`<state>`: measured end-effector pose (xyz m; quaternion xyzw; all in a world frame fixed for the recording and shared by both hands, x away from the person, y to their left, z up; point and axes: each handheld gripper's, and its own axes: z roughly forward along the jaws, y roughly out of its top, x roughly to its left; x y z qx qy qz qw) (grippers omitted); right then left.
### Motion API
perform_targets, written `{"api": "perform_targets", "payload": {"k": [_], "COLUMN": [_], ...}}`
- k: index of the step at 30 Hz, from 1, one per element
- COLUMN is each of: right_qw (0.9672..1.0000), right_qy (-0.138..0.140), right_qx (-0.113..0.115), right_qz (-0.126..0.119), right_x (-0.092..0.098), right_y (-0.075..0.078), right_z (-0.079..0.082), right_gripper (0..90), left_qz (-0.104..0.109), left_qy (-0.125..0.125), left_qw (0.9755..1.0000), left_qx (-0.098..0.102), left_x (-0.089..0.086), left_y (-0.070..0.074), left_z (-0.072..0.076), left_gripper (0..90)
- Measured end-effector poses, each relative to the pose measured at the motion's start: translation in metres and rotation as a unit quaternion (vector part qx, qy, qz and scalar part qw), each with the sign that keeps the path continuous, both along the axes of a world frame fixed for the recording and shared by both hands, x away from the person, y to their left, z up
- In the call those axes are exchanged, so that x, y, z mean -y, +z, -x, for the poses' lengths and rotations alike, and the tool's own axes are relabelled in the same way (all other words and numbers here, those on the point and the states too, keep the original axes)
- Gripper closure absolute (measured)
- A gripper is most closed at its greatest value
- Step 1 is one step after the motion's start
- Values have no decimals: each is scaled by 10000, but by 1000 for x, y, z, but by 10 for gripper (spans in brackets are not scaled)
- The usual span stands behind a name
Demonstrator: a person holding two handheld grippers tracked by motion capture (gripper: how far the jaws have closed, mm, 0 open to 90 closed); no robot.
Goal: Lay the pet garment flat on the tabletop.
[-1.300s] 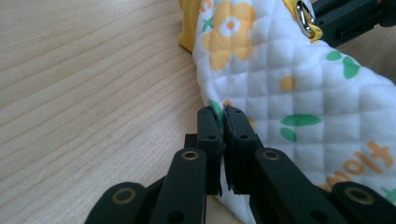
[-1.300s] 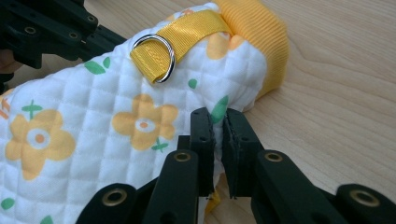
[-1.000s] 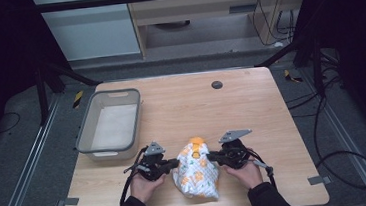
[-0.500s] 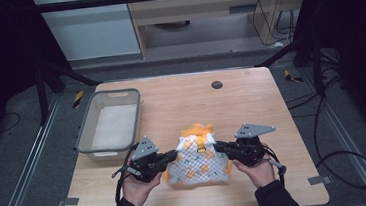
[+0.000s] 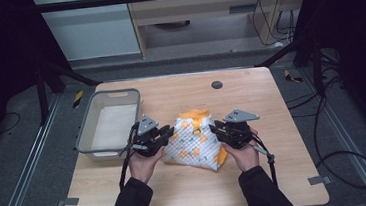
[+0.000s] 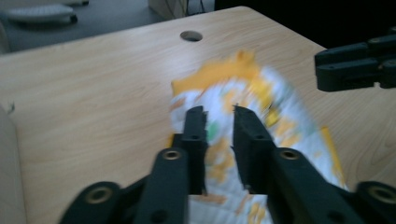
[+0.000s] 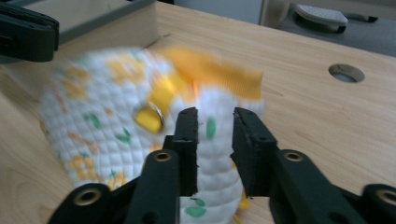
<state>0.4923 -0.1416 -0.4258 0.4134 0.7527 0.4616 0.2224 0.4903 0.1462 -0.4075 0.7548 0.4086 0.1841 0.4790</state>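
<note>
A quilted cloth (image 5: 194, 142), white with orange and green printed shapes and an orange lining, lies crumpled on the wooden table (image 5: 189, 193), near the front edge and between the two grippers. An orange fold sticks up at its far side. In the right gripper view the cloth (image 7: 116, 116) carries a small orange loop with a metal ring (image 7: 149, 117). No brand, label or writing can be read on the cloth or on anything else in the pictures.

The left gripper (image 5: 166, 133) sits at the cloth's left edge. Its jaws have just been opening; in the left gripper view (image 6: 219, 116) they stand apart with a clear gap, the cloth (image 6: 261, 112) below and beyond them, not pinched.

The right gripper (image 5: 214, 128) sits at the cloth's right edge. Its jaws have also just been opening; in the right gripper view (image 7: 215, 119) they stand apart, with white quilted fabric showing in the gap and the pads not pressing on it.

Each gripper carries a grey three-cornered plate on top, and a dark-sleeved hand holds each one.

A grey plastic tub (image 5: 87, 134) stands on the table just left of the left gripper. A round hole (image 5: 216, 85) is in the tabletop farther back.
</note>
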Motion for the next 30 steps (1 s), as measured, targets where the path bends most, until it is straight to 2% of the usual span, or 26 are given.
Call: {"api": "perform_targets", "payload": {"k": [1, 2, 3, 4, 8, 11, 16, 19, 20, 21, 23, 25, 26, 27, 30], "right_qw": [10000, 10000, 10000, 10000, 9999, 9994, 9987, 9980, 9975, 9975, 9966, 9962, 9951, 9946, 9933], "right_qy": [-24, -15, -15, 42, 130, 331, 488, 593, 653, 653, 724, 757, 844, 874, 927], "right_qx": [-11, -10, -10, -10, -23, -44, -112, -202, -272, -272, -382, -429, -501, -534, -648], "right_qz": [-23, -14, -14, -90, -107, -67, -56, -56, 0, 0, 64, 87, 132, 154, 218], "right_x": [2, 9, 9, 17, 28, 39, 45, 45, 44, 44, 39, 38, 34, 32, 26], "right_y": [-3, -4, -4, -4, -2, -2, -9, -18, -26, -26, -36, -39, -45, -49, -57], "right_z": [1, 4, 4, 10, 21, 40, 54, 61, 62, 62, 60, 60, 58, 58, 55], "right_gripper": [685, 647, 647, 601, 549, 502, 477, 461, 456, 456, 453, 453, 453, 453, 453], "left_qz": [43, 85, 85, 80, 94, -62, -362, -464, -535, -535, -743, -810, -876, -1026, -1014], "left_qy": [56, 56, 56, 46, 1, -92, -143, -203, -232, -232, -265, -264, -267, -301, -364], "left_qw": [10000, 9999, 9999, 9999, 10000, 9999, 9989, 9979, 9971, 9971, 9953, 9944, 9937, 9921, 9921], "left_qx": [22, 75, 75, 125, 3, -63, -252, -403, -495, -495, -568, -619, -649, -660, -646], "left_x": [-4, -13, -13, -23, -35, -44, -51, -50, -48, -48, -44, -42, -41, -37, -33], "left_y": [-1, -2, -2, -2, -4, -12, -31, -43, -51, -51, -60, -64, -66, -71, -75], "left_z": [1, 6, 6, 12, 23, 36, 47, 48, 46, 46, 41, 39, 38, 35, 32], "left_gripper": [632, 573, 536, 495, 462, 448, 443, 437, 432, 423, 402, 396, 396, 397, 405]}}
